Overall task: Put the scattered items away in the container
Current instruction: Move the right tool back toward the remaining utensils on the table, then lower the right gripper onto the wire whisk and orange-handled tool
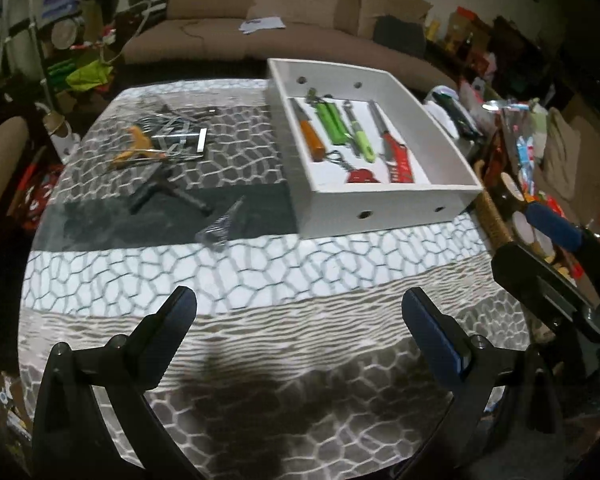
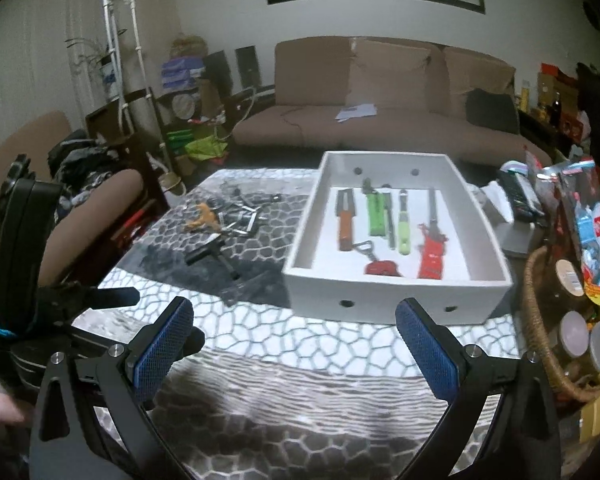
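Basket (image 2: 540, 320) just beside white container (image 2: 396, 304)

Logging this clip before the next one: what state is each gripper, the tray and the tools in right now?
Left gripper: open, empty, above the cloth.
Right gripper: open, empty.
White rectangular tray: uncovered, partly filled.
Orange-handled knife: lying flat in the tray.
Green folding tool: lying in the tray.
Red bottle opener: lying in the tray.
Pile of metal tools: on the patterned tablecloth, outside the tray.
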